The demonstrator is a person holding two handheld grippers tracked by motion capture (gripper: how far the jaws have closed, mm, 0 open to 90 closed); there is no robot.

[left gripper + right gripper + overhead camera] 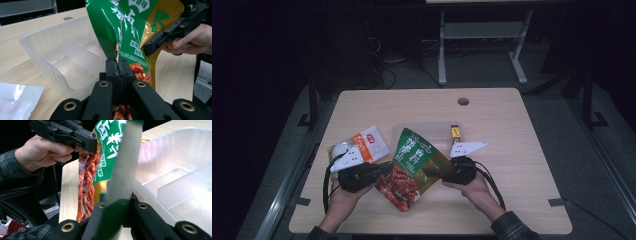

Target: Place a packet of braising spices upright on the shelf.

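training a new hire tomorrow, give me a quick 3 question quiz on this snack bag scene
1. True or false: both tongs are shut on the green snack bag.
2. Which thing lies beside the left tongs, away from the bag? A) white and orange pouch B) glass bottle C) metal spoon
3. Fill in: behind the bag stands a clear plastic ____ with a divider inside.

Key
1. True: the left tongs pinch its edge, and the right tongs grip the opposite edge.
2. A, the white and orange pouch.
3. Container; a small yellow packet sits at its far right corner.
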